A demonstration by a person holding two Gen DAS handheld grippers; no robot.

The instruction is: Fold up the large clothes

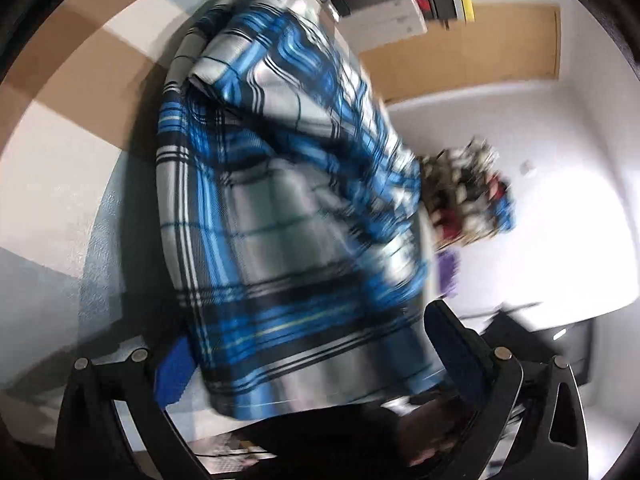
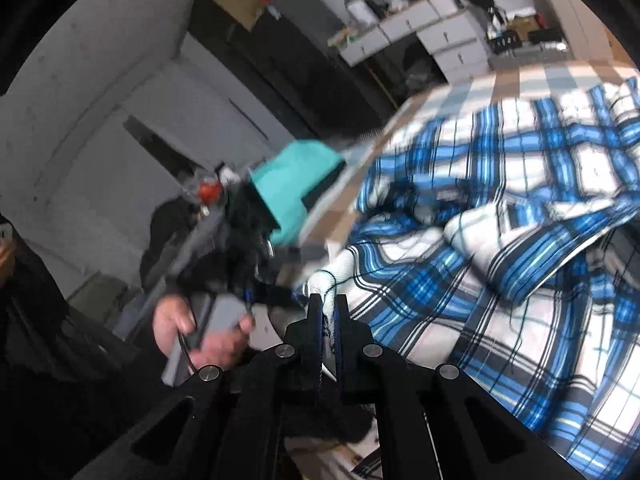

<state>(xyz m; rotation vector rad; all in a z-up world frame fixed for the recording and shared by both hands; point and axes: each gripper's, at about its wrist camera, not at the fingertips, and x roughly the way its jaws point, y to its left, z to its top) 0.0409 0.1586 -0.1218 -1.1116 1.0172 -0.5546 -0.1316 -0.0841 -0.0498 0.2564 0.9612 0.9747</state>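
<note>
A large blue, white and black plaid shirt (image 1: 280, 200) fills the blurred left wrist view, and its lower part hangs between the fingers of my left gripper (image 1: 308, 332). Those jaws stand wide, one blue pad (image 1: 172, 372) to the left of the cloth and the other finger (image 1: 452, 340) to its right; neither visibly presses on it. In the right wrist view the same shirt (image 2: 500, 220) lies rumpled over a table with a tan and white checked cloth (image 2: 460, 88). My right gripper (image 2: 328, 312) is shut on a white edge of the shirt near the table's side.
A hand (image 2: 200, 336) holds the other gripper's handle at the left. Teal fabric (image 2: 292, 184) hangs beyond the table edge. White drawers (image 2: 432, 32) and dark cabinets stand behind. A mixed pile of clothes (image 1: 468, 196) and a purple item (image 1: 448, 268) lie to the right.
</note>
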